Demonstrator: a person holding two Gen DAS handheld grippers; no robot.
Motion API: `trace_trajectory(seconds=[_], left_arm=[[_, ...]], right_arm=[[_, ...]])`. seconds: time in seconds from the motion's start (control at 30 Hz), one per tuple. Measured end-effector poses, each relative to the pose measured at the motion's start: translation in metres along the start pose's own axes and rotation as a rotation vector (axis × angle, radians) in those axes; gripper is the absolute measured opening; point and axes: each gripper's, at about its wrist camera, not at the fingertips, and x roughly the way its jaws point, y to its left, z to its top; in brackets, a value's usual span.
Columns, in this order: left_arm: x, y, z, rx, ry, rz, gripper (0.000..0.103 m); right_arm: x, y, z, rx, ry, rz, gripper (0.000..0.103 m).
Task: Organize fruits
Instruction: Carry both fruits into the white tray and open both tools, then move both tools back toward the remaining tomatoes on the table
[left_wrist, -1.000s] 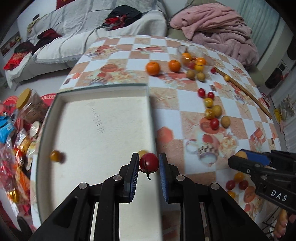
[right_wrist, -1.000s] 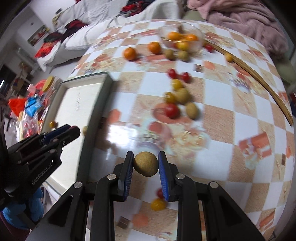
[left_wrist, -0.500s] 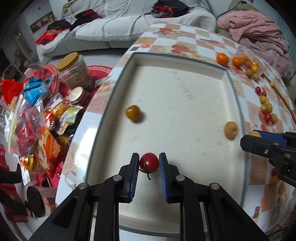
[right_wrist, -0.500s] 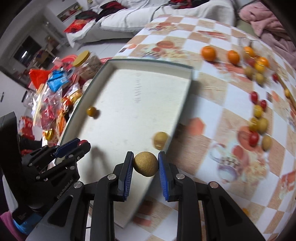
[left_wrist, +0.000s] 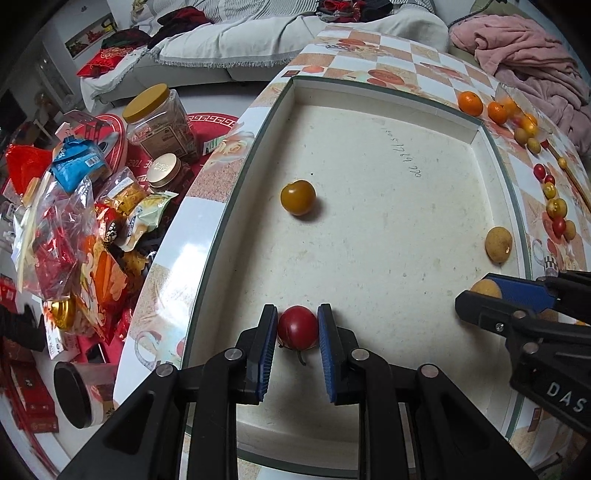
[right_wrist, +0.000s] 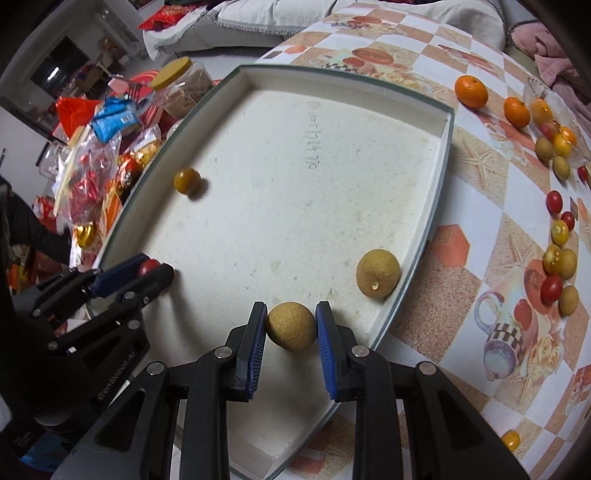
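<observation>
My left gripper (left_wrist: 297, 325) is shut on a red cherry tomato (left_wrist: 297, 327), low over the near left part of the white tray (left_wrist: 369, 96). My right gripper (right_wrist: 291, 325) is shut on a tan longan (right_wrist: 291, 325) over the tray's near right part. In the tray lie a yellow tomato (left_wrist: 297, 197) and another tan longan (left_wrist: 498, 244); both also show in the right wrist view, the tomato (right_wrist: 187, 180) and the longan (right_wrist: 377, 273). Each gripper shows in the other's view, the right (left_wrist: 484, 291) and the left (right_wrist: 147, 267).
Loose red and yellow tomatoes and longans (right_wrist: 557, 254) lie on the checkered tablecloth right of the tray. Two oranges (right_wrist: 471, 91) and a clear bowl of fruit (right_wrist: 554, 125) stand at the far right. Snack bags and jars (left_wrist: 92, 206) crowd the floor left of the table.
Both grippers have moved further over the tray and lower toward its floor, each still holding its fruit. The fruits in the tray have not moved.
</observation>
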Motion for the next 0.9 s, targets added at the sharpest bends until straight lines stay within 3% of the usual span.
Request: trace_trajectory(seconds=[0.17,0.2,0.23,0.27,0.47,0.53,0.6,0.9], left_arm=[[0.001,-0.002,0.001,0.009,0.006,0.01,0.025],[0.001,-0.001,0.001,0.011,0.006,0.018,0.033],[0.0,-0.001,0.001,0.01,0.002,0.041,0.059],[-0.001,0.0,0.001,0.004,-0.005,0.049,0.071],[-0.006,0.007,0.002,-0.002,-0.015,0.033,0.071],[-0.008,0.005,0.004,0.006,-0.019,0.042,0.071],[-0.013,0.001,0.006,0.015,-0.027,0.036,0.071],[-0.032,-0.046,0.028,0.112,-0.078,-0.024,0.071]], right_arm=[[0.007,0.013,0.002,-0.068,-0.008,-0.03,0.034],[0.008,0.016,0.003,-0.078,-0.008,-0.026,0.039],[0.009,0.018,0.003,-0.085,-0.008,-0.023,0.044],[0.008,0.019,0.002,-0.089,-0.008,-0.023,0.046],[-0.01,0.014,0.001,-0.068,-0.037,-0.002,0.057],[-0.021,0.012,-0.001,-0.066,-0.062,0.007,0.076],[-0.035,0.009,-0.003,-0.065,-0.096,0.009,0.084],[-0.066,-0.057,-0.027,0.108,-0.138,-0.076,0.085]])
